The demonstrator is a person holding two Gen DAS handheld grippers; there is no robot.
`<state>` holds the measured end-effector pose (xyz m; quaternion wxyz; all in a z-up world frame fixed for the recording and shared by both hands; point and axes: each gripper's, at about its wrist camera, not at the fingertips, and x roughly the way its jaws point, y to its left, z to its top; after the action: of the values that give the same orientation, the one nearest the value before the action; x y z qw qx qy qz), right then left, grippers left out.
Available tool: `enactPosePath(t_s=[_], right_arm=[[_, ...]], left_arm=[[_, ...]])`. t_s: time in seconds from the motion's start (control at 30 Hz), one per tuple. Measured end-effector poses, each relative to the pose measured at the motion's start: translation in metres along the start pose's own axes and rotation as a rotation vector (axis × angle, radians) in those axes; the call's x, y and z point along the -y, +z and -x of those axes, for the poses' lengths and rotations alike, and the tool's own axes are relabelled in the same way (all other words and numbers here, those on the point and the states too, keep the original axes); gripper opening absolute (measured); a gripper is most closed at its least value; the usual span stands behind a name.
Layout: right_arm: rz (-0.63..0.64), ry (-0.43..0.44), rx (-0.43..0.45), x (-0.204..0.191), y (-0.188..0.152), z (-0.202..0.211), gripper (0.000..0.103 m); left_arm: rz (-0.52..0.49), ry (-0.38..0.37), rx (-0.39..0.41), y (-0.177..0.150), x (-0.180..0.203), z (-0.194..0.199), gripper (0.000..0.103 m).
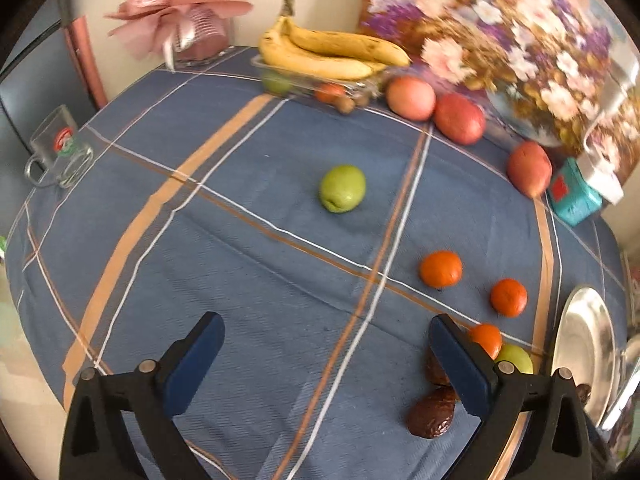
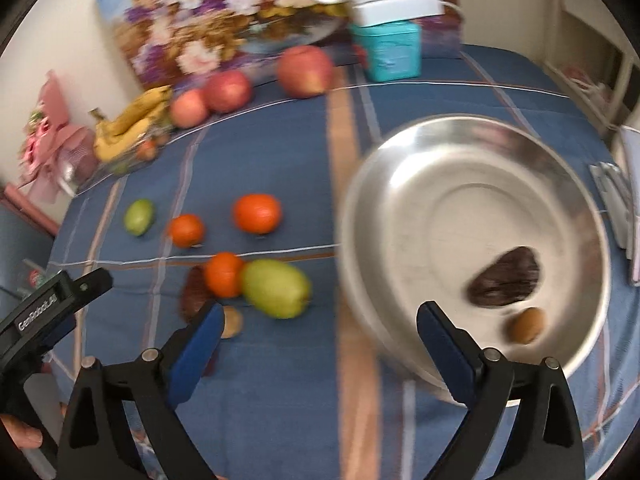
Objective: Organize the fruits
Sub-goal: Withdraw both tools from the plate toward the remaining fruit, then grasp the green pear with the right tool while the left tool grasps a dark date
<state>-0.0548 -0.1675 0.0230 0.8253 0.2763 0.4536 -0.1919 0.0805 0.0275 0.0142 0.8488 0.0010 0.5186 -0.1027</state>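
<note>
So the desk [image 1: 248, 248] is covered in a blue plaid cloth with orange and white stripes, and there's a big flower painting [image 1: 500, 40] leaning against the wall at the back. Fruit is scattered all over. A bunch of bananas [image 1: 328, 54] sits on top of a clear tray [image 1: 304, 82] at the far edge, with three red apples [image 1: 459, 119] lined up along the foot of the painting to the right of it, and a teal box [image 1: 572, 196] past the last one. A green apple [image 1: 342, 188] sits alone mid-desk, well apart from everything. Closer in there are three oranges [image 1: 441, 268], the nearest one touching a second green fruit [image 2: 276, 288], with a couple of dark wrinkly brown fruits [image 1: 432, 412] just beside them. The left claw [image 1: 324, 360] is spread wide with nothing in it, hanging low over bare cloth, its right finger in front of that little cluster. The right claw [image 2: 320, 356] is wide open and empty too, and it's pointed at the near rim of a shiny metal bowl [image 2: 400, 184] on the right side of the desk. The bowl has one dark wrinkly fruit [image 2: 505, 278] and a small round brown one [image 2: 526, 325] in it, near each other. The right view is pretty blurry, so details are mushy. A glass mug [image 1: 60, 152] stands at the left edge, and a pink bouquet [image 1: 176, 4] is in the far left corner.
</note>
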Motion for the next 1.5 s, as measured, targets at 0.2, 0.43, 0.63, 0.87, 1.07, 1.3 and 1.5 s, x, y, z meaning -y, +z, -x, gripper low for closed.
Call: enactPosePath(t_s=[0.2, 0.43, 0.63, 0.87, 1.07, 1.3, 1.5], right_arm=[[0.058, 0.029, -0.014, -0.027, -0.001, -0.008, 0.097], [0.062, 0.013, 0.023, -0.024, 0.006, -0.006, 0.097], [0.066, 0.015, 0.06, -0.02, 0.019, -0.004, 0.075], [0.102, 0.039, 0.022, -0.026, 0.024, -0.017, 0.061], [0.101, 0.044, -0.024, -0.023, 0.021, -0.033, 0.054], [0.072, 0.064, -0.079, -0.017, 0.015, -0.045, 0.054], [0.072, 0.088, -0.086, -0.02, 0.014, -0.046, 0.049]], left_arm=[[0.032, -0.022, -0.01, -0.004, -0.014, 0.002, 0.103], [0.042, -0.087, -0.059, -0.011, -0.008, -0.003, 0.103], [0.008, -0.139, -0.109, -0.02, 0.006, -0.011, 0.101], [-0.038, -0.203, -0.184, -0.034, 0.024, -0.02, 0.09], [-0.047, -0.247, -0.258, -0.047, 0.029, -0.029, 0.077], [-0.03, -0.316, -0.315, -0.053, 0.036, -0.037, 0.05], [-0.075, -0.338, -0.322, -0.059, 0.053, -0.037, 0.037]])
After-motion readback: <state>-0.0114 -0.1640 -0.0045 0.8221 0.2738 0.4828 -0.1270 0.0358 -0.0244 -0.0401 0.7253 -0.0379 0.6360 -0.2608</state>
